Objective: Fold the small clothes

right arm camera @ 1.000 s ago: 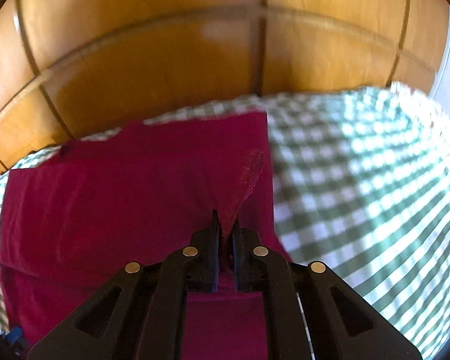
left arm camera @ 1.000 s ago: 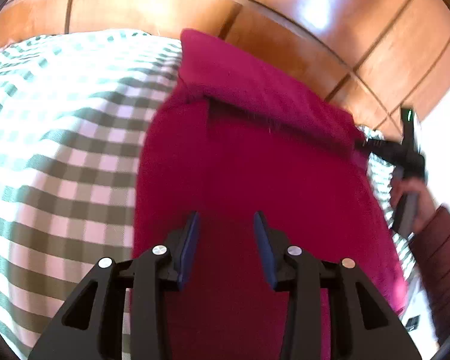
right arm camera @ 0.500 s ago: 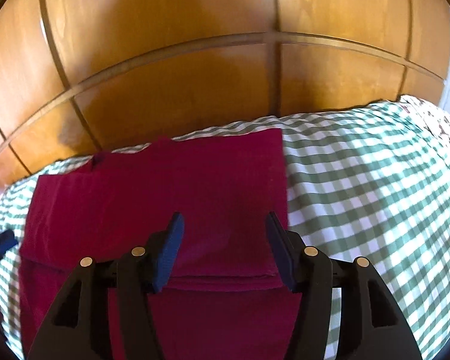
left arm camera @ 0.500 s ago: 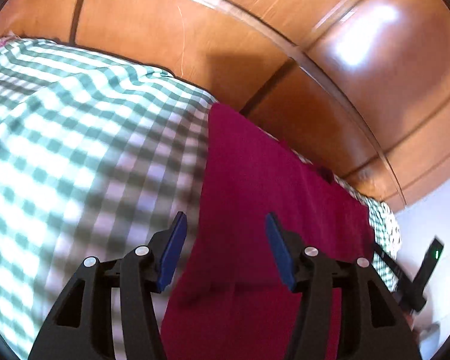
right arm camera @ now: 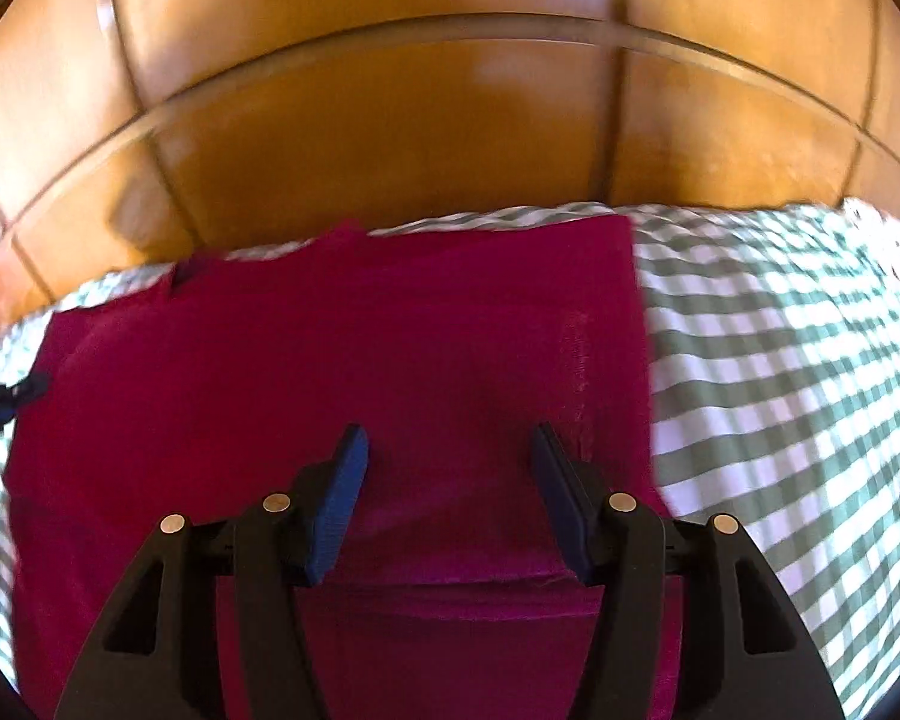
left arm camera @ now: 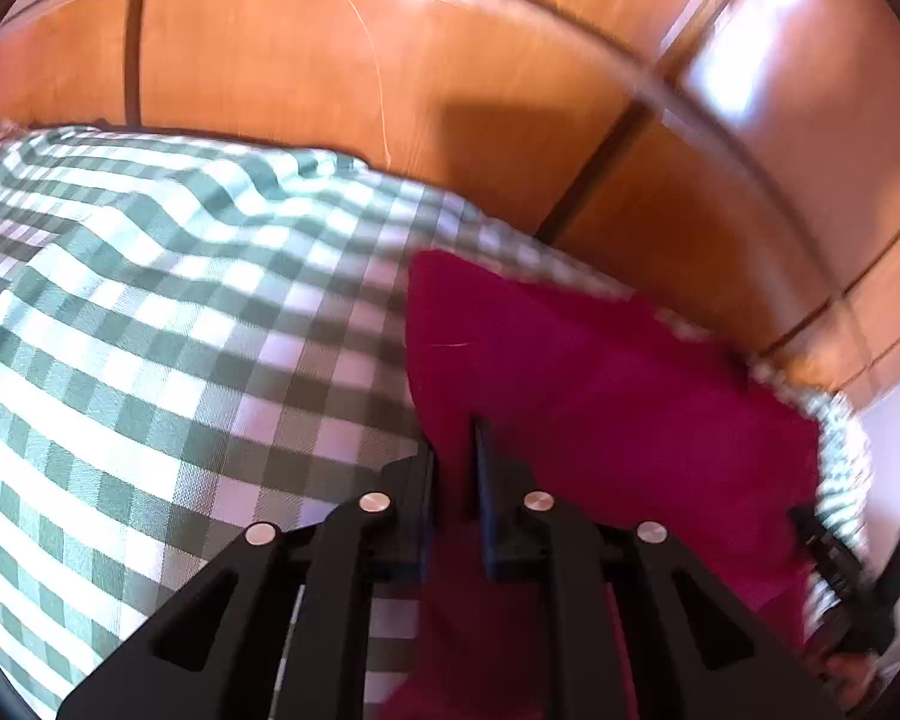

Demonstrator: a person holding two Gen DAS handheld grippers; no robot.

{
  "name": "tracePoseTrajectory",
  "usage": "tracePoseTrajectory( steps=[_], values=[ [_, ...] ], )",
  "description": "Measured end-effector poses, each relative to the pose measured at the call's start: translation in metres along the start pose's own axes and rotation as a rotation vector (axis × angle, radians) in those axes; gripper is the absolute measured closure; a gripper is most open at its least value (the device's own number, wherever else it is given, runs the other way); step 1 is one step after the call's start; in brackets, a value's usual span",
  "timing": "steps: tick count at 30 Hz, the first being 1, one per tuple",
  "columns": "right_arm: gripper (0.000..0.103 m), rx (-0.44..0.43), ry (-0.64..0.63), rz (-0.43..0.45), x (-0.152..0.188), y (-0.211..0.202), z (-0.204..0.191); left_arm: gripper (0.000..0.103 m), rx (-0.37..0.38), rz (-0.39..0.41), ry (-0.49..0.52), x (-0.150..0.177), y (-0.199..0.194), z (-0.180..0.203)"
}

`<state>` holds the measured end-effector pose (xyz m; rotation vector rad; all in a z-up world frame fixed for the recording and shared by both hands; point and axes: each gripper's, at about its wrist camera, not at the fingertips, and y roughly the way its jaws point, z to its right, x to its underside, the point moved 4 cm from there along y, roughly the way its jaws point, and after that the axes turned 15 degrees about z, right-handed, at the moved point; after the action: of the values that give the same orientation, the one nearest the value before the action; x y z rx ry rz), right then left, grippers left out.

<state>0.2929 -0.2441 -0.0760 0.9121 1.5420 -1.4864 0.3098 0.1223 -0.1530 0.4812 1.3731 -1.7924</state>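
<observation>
A: Where do we see the garment now?

B: The magenta garment (right arm camera: 354,360) lies on the green checked cloth (right arm camera: 780,372), close to the far edge, in front of the wooden panels (right arm camera: 390,120). Its near part is folded over, so we see a straight fold edge across it.

A: And our left gripper (left arm camera: 453,450)?

B: It stands at the left edge of the garment. Its jaws are closing, and a bit of the magenta fabric is between them. The gap is narrow, but we cannot tell if the pads already press on the fabric.

A: The right gripper (right arm camera: 447,456)?

B: It is released. Its jaws stand wide apart above the right part of the garment, near its right edge, and they are opening a little more. Nothing is pinched between them.

A: Do we see one gripper from the other?

B: Yes, in the right wrist view the left gripper shows at the far left.
</observation>
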Motion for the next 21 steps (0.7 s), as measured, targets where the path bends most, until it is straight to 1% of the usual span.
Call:
tracePoseTrajectory(
  steps=[1, 2, 3, 4, 5, 6, 7, 8, 9, 11, 13, 16, 18, 19, 20, 21],
  values=[
    [0.045, 0.02, -0.006, 0.01, 0.003, 0.002, -0.003, 0.077, -0.026, 0.004, 0.017, 0.0, -0.001, 0.001],
    [0.044, 0.029, -0.012, 0.02, 0.004, 0.003, -0.004, 0.073, -0.069, 0.019, 0.038, -0.003, -0.007, 0.005],
    [0.043, 0.034, -0.014, 0.026, 0.006, 0.004, -0.004, 0.072, -0.095, 0.058, 0.056, -0.006, -0.018, 0.011],
    [0.043, 0.034, -0.005, 0.032, 0.007, 0.005, -0.003, 0.072, -0.095, 0.091, 0.071, -0.005, -0.026, 0.015],
    [0.043, 0.032, -0.001, 0.035, 0.008, 0.004, -0.003, 0.072, -0.074, 0.137, 0.104, -0.005, -0.039, 0.026],
    [0.043, 0.032, -0.001, 0.036, 0.008, 0.004, -0.004, 0.073, -0.044, 0.162, 0.149, -0.001, -0.049, 0.039],
    [0.042, 0.029, 0.0, 0.038, 0.008, 0.004, -0.004, 0.073, -0.017, 0.166, 0.185, 0.003, -0.054, 0.048],
    [0.042, 0.025, 0.003, 0.039, 0.009, 0.004, -0.004, 0.072, 0.014, 0.15, 0.236, 0.015, -0.056, 0.059],
    [0.041, 0.019, 0.01, 0.041, 0.009, 0.004, -0.002, 0.071, 0.013, 0.123, 0.27, 0.025, -0.052, 0.065],
    [0.04, 0.002, 0.03, 0.046, 0.01, 0.005, 0.001, 0.07, -0.044, 0.056, 0.322, 0.045, -0.033, 0.063],
    [0.04, -0.019, 0.056, 0.046, 0.011, 0.005, 0.005, 0.07, -0.028, 0.084, 0.302, 0.052, -0.031, 0.058],
    [0.04, -0.025, 0.065, 0.047, 0.011, 0.005, 0.007, 0.07, -0.044, 0.058, 0.272, 0.046, -0.034, 0.059],
    [0.04, -0.021, 0.061, 0.048, 0.011, 0.004, 0.006, 0.071, -0.055, 0.057, 0.25, 0.041, -0.044, 0.056],
    [0.04, -0.018, 0.059, 0.049, 0.01, 0.003, 0.006, 0.067, -0.052, 0.058, 0.245, 0.04, -0.052, 0.055],
    [0.037, -0.019, 0.057, 0.048, 0.01, 0.001, 0.006, 0.064, -0.045, 0.065, 0.243, 0.04, -0.061, 0.056],
    [0.029, -0.021, 0.048, 0.042, 0.009, -0.002, 0.004, 0.062, -0.041, 0.076, 0.241, 0.041, -0.071, 0.056]
  ],
)
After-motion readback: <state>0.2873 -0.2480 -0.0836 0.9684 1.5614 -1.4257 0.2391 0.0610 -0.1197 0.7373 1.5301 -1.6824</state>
